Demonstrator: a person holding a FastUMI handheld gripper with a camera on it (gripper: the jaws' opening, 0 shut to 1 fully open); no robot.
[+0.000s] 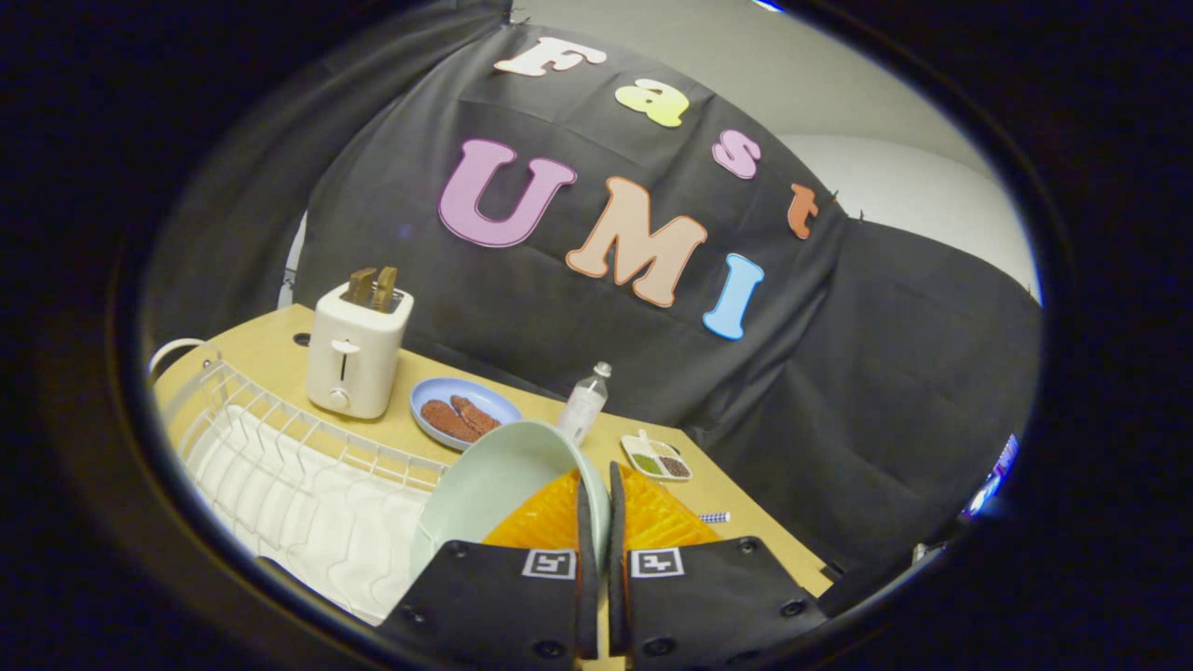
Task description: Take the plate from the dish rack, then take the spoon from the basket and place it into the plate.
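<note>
1. The hand-held gripper has its two fingers pressed almost together, pinching the rim of the round pale green plate. One finger lies against the plate's inner face and the other against its back.
2. The plate stands tilted on edge, its bowl facing toward the white wire dish rack. It sits between the fingers at the near end of the rack, and I cannot tell whether it is fully clear of the wires.
3. Judging by this, the step in hand is carrying the plate out of the rack. To do it well, keep the pinch firm on the rim, since a thin smooth edge can swivel between the pads.
4. Lift high enough to clear the rack's rail before swinging toward bare light wooden tabletop.
5. Level the plate before setting it down, leaving its face open to receive the spoon.
6. Steer away from the clear plastic bottle, the small blue plate of brown cookies and the cream toaster beyond the fingers.
</note>
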